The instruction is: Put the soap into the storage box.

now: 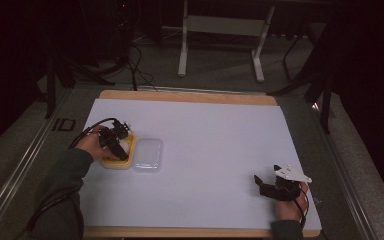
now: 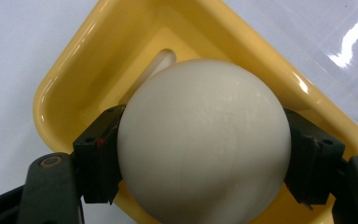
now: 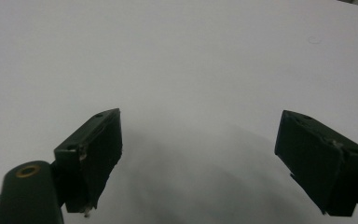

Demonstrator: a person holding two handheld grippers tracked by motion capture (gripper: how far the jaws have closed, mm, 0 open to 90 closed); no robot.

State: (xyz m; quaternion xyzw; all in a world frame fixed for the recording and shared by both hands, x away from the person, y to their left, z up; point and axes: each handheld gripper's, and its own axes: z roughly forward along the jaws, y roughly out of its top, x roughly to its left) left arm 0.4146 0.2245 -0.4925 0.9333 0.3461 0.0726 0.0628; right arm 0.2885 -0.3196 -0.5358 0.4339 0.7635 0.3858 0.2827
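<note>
Left gripper view looks straight down the two black jaws of the left gripper [image 2: 204, 154], and between them sits a smooth, cream-white ball [image 2: 204, 140] with a faint gloss. Both pads press against its sides, one on each flank, so the ball is pinched at about its widest part. Directly behind and beneath the ball lies a shallow yellow plastic tray [image 2: 74, 74] with rounded corners, turned corner-on to the fingers; a slot in its raised floor shows just past the ball's far edge. Beyond the tray's far rim, a clear plastic lid [image 2: 335, 42] catches a bright streak of light.

From the high view, the left gripper [image 1: 117, 142] hovers over that yellow tray [image 1: 114, 163], with the clear lid [image 1: 148, 155] lying flat just beside the tray on the side away from the hand. Everything rests on a white sheet [image 1: 205, 150] covering a wooden table.

Well apart, near the opposite edge of the sheet, the right gripper [image 1: 262, 184] is held low. Its own view shows the right gripper [image 3: 200, 158] with jaws spread wide, nothing between them, only bare white sheet [image 3: 191, 60] ahead of the fingertips.
</note>
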